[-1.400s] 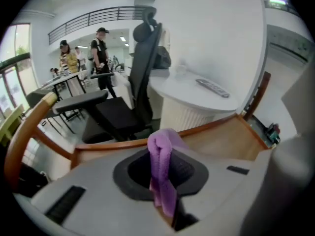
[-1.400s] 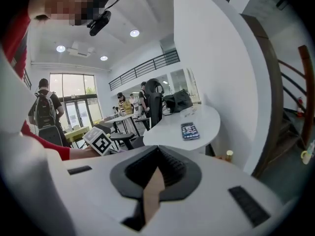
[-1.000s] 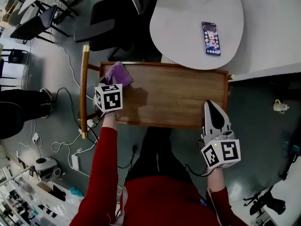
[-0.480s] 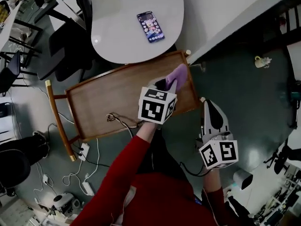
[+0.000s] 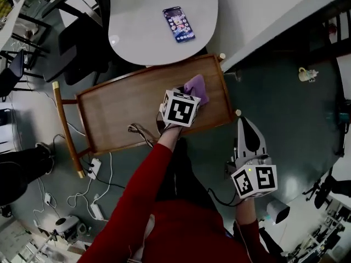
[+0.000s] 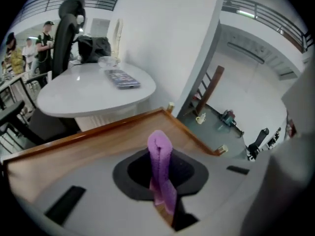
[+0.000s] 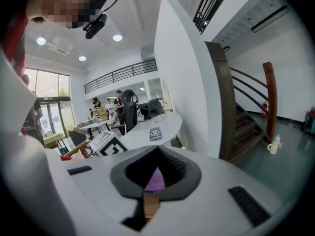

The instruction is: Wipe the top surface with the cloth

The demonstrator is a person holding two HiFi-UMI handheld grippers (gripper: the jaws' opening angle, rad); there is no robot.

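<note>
Cloth (image 5: 196, 86) clamped in left gripper (image 5: 188, 95) on wooden top (image 5: 120, 114) — phone (image 5: 178, 23) on white table (image 5: 142, 10) beyond; right gripper (image 5: 245, 122) closed, empty.

The cloth (image 5: 196, 86) is showing lilac purple; the top surface (image 5: 120, 111) is showing warm brown wood grain; the sleeve (image 5: 143, 196) is showing red; the round table (image 5: 142, 15) is showing plain white.

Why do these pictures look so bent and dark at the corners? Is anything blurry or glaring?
Left gripper view: a fisheye lens bows the rim of the wooden top and blacks out the corners, yet the purple cloth is sharp. Right gripper view: same bulge, bright ceiling lights, a mosaic patch added afterwards. Head view: milder bending, a small glare spot on the white table.
</note>
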